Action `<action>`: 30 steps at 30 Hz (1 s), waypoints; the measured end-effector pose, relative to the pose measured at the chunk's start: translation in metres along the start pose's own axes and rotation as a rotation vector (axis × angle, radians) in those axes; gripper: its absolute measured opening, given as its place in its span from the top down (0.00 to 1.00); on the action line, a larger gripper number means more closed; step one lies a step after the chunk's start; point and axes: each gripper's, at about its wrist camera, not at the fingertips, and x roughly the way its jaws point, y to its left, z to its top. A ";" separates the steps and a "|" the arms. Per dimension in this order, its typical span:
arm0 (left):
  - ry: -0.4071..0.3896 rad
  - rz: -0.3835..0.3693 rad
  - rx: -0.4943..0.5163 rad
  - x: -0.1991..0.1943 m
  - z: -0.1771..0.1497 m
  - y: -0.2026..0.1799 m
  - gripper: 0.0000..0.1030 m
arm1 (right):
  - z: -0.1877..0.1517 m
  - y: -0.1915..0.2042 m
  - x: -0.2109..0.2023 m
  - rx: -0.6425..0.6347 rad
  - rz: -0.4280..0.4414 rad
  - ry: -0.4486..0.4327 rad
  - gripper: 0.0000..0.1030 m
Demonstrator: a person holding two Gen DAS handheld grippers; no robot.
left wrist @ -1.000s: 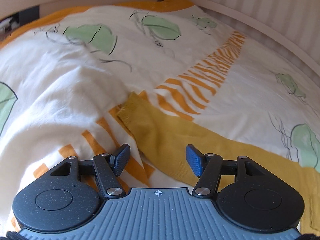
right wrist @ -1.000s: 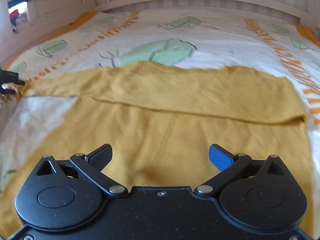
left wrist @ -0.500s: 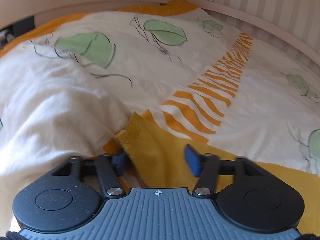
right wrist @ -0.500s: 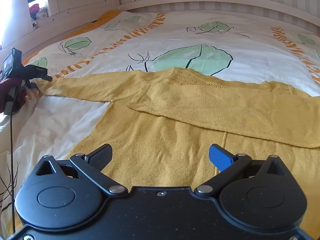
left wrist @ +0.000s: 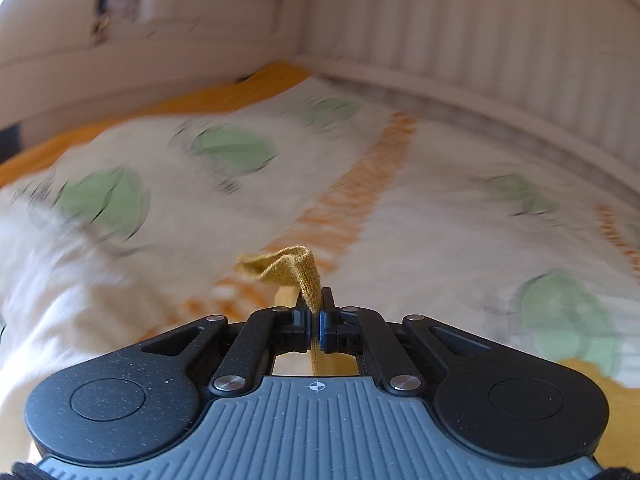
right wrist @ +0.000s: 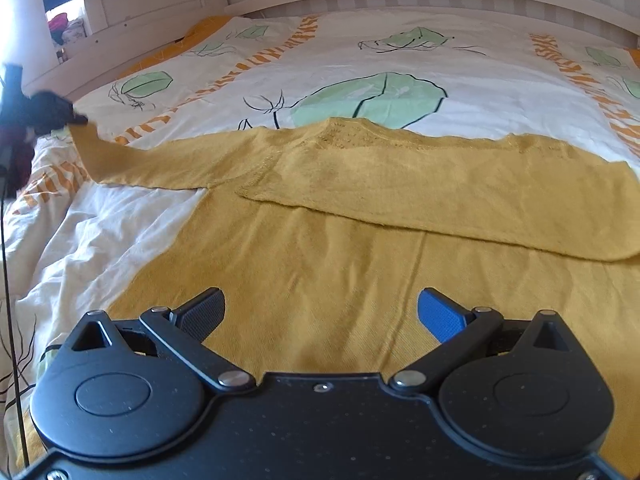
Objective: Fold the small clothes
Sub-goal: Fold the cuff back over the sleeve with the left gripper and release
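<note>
A mustard-yellow knit sweater lies flat on the bed, its right sleeve folded across the chest. Its left sleeve stretches out to the left, and the cuff is lifted off the bedding. My left gripper is shut on that cuff, which sticks up crumpled above the pads; in the right wrist view the same gripper shows small at the far left edge, pinching the sleeve end. My right gripper hovers open over the sweater's lower body with nothing between its fingers.
The bed carries a white duvet printed with green leaves and orange stripes, rumpled at the left. A white slatted bed frame runs along the far side, and a headboard with a shelf stands at the far left.
My left gripper closed on the sleeve cuff and lifted it up off the duvet. The right gripper stayed open over the sweater, its view panning slightly left.
</note>
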 end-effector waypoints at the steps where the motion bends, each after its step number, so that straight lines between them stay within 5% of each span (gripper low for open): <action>1: -0.010 -0.030 0.014 -0.007 0.005 -0.015 0.97 | -0.001 -0.002 -0.003 0.002 -0.002 -0.001 0.01; 9: -0.063 -0.271 0.094 -0.056 0.022 -0.137 0.97 | -0.014 -0.024 -0.033 0.047 -0.017 -0.017 0.01; 16: -0.002 -0.418 0.121 -0.053 -0.013 -0.234 0.97 | -0.023 -0.043 -0.054 0.094 -0.031 -0.044 0.01; 30: 0.170 -0.449 0.211 -0.025 -0.114 -0.332 0.93 | -0.032 -0.074 -0.066 0.167 -0.051 -0.057 0.01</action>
